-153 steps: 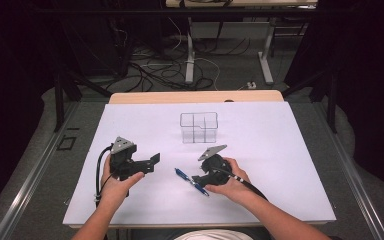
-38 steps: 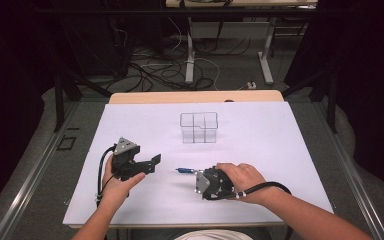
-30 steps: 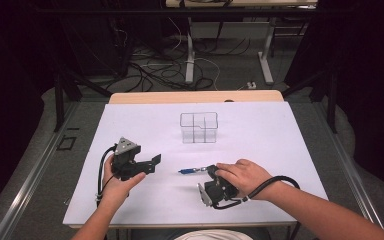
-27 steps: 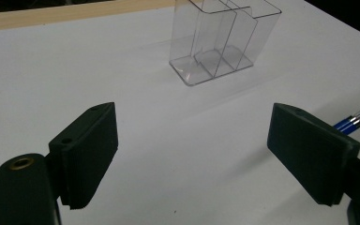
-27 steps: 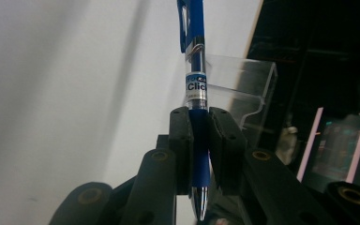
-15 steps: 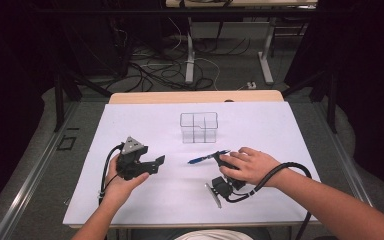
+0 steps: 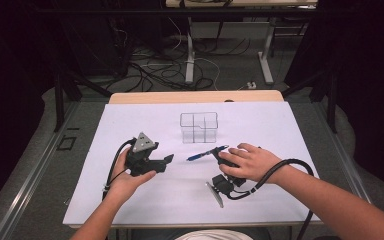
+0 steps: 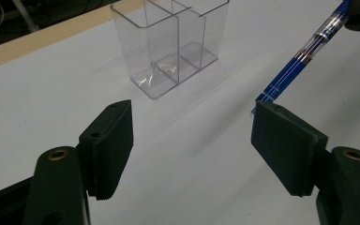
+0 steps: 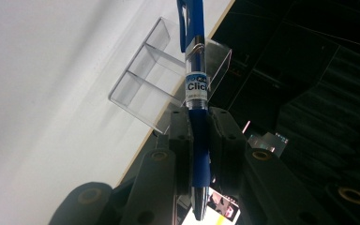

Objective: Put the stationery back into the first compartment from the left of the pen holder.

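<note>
The right gripper (image 9: 199,136) was clamped on the blue pen (image 7: 206,153), which was held off the white table sheet (image 7: 280,125), just in front of the clear divided organizer (image 7: 198,127) and pointing toward the left gripper (image 7: 167,159). The left gripper rested on the sheet to the left, its jaws spread wide and holding nothing.

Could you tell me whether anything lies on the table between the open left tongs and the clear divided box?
Nothing does. In the left gripper view, only bare white table stretches from the left tongs to the clear box. The blue pen slants off to one side, held by the right tongs.
</note>
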`<state>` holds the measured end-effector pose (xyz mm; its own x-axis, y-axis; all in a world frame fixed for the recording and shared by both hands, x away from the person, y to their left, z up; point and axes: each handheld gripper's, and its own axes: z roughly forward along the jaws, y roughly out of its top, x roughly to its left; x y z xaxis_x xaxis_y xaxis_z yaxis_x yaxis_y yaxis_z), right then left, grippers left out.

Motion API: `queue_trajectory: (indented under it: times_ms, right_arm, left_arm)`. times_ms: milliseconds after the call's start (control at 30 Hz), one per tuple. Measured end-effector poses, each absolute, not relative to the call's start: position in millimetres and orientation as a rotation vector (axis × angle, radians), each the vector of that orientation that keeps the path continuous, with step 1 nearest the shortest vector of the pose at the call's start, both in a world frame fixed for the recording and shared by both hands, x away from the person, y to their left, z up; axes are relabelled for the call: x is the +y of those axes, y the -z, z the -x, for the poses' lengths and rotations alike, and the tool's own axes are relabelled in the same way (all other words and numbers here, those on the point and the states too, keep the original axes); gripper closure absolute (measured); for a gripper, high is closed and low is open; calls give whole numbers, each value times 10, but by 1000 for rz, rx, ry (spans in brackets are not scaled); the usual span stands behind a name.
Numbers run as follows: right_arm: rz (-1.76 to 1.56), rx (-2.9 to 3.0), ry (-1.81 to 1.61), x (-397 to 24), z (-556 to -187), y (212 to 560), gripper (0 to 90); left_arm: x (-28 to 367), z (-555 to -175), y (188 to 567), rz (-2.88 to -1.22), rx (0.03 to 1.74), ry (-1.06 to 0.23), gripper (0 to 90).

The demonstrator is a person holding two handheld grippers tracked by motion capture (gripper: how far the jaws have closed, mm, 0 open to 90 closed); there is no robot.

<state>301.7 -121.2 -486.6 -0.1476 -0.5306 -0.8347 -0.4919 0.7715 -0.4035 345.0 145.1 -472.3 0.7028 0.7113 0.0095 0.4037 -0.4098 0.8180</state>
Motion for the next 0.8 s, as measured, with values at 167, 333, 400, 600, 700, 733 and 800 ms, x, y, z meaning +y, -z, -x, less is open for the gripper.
queue_trajectory:
  times_ms: [167, 333, 400, 600, 700, 733, 800]
  right_arm:
    - [807, 1797, 17, -1179, -3028, 4861, 804]
    - [798, 1805, 13, -1164, -3024, 4848, 803]
    - [797, 1807, -2, -1162, -3023, 4854, 804]
    - [799, 1799, 18, -1151, -3002, 4849, 803]
    - [797, 1802, 14, -1145, -2997, 4848, 803]
    - [813, 1793, 18, -1136, -2998, 4840, 803]
    - [802, 1797, 18, -1136, -2988, 4842, 803]
  left_arm:
    - [1353, -3473, 4682, -2094, 803, -495, 336]
    - [1271, -3517, 4680, -2113, 781, -471, 378]
    - [1229, -3529, 4676, -2134, 761, -465, 388]
    - [1079, -3562, 4687, -2172, 679, -423, 412]
    - [982, -3562, 4686, -2201, 639, -419, 429]
    - [949, -3561, 4689, -2208, 621, -418, 433]
    - [886, -3556, 4688, -2230, 596, -408, 442]
